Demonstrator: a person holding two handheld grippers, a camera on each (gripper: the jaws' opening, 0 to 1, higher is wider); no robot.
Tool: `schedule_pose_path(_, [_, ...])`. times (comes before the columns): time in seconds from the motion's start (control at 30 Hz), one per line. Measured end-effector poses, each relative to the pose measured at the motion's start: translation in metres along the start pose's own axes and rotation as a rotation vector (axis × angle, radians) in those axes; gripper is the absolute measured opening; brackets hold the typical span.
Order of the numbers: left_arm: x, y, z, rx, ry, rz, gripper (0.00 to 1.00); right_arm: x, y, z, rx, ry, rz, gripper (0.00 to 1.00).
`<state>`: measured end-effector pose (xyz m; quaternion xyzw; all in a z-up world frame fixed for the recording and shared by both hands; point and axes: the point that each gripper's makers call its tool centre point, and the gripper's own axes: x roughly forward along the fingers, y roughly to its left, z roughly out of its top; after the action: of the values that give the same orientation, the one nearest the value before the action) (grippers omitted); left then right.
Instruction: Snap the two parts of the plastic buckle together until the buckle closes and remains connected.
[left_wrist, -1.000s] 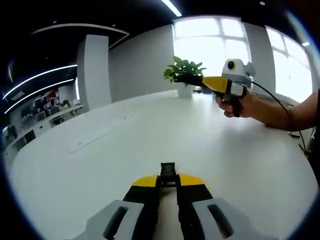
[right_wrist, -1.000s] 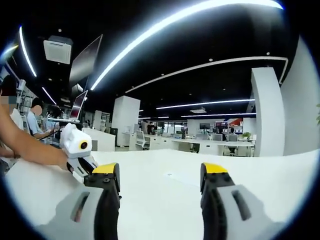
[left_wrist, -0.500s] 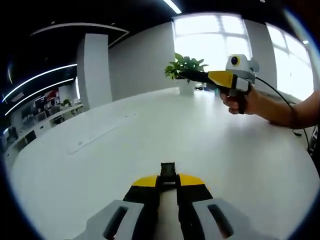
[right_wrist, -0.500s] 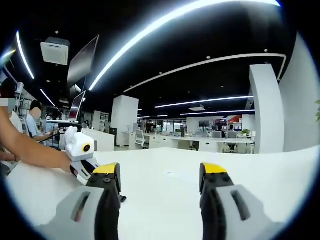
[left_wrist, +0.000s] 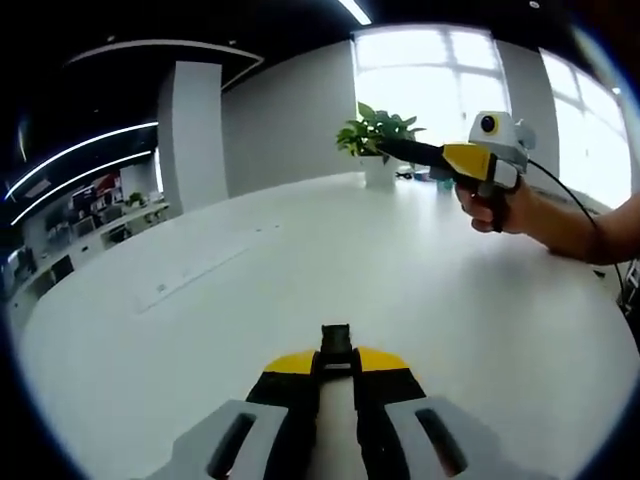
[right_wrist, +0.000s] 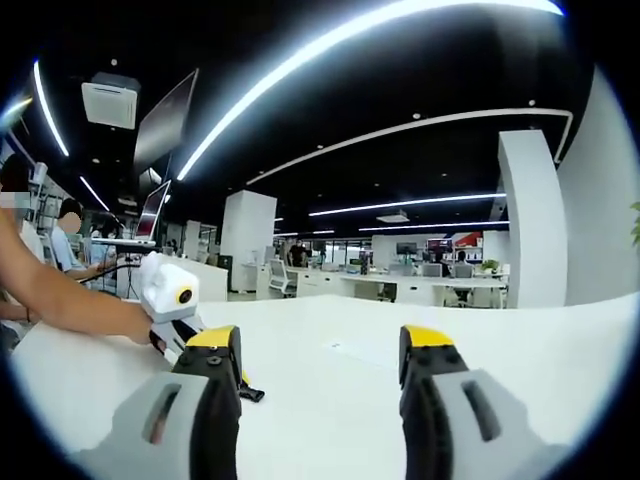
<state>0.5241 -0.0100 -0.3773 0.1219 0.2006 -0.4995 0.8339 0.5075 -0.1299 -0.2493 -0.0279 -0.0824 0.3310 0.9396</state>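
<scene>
Left claw (left_wrist: 336, 362) is clamped on a black buckle part (left_wrist: 336, 340), held low over the white bench (left_wrist: 250, 300). Right claw (right_wrist: 322, 352) is spread wide with nothing between its jaws, raised above the bench beside a potted plant (left_wrist: 375, 135).

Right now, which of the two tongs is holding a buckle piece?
The left tongs: shut on a black buckle piece. The right tongs stand wide open and empty.

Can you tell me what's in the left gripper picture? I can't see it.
The left gripper is shut on a small black buckle part above a big white table. A person's hand holds the right gripper up in the air near a green plant.
</scene>
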Motion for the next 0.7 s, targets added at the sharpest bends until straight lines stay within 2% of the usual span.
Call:
schedule_pose_path(0.27, [0.015, 0.012, 0.007, -0.019, 0.003, 0.016, 0.10, 0.000, -0.004, -0.001, 0.005, 0.003, -0.010, 0.63])
schedule_pose_path(0.47, [0.030, 0.023, 0.014, -0.034, 0.005, 0.050, 0.10, -0.001, -0.007, -0.001, 0.016, -0.002, -0.016, 0.63])
schedule_pose_path(0.7, [0.039, 0.026, 0.018, -0.032, 0.018, 0.033, 0.10, -0.001, -0.009, -0.003, 0.022, 0.002, -0.019, 0.63])
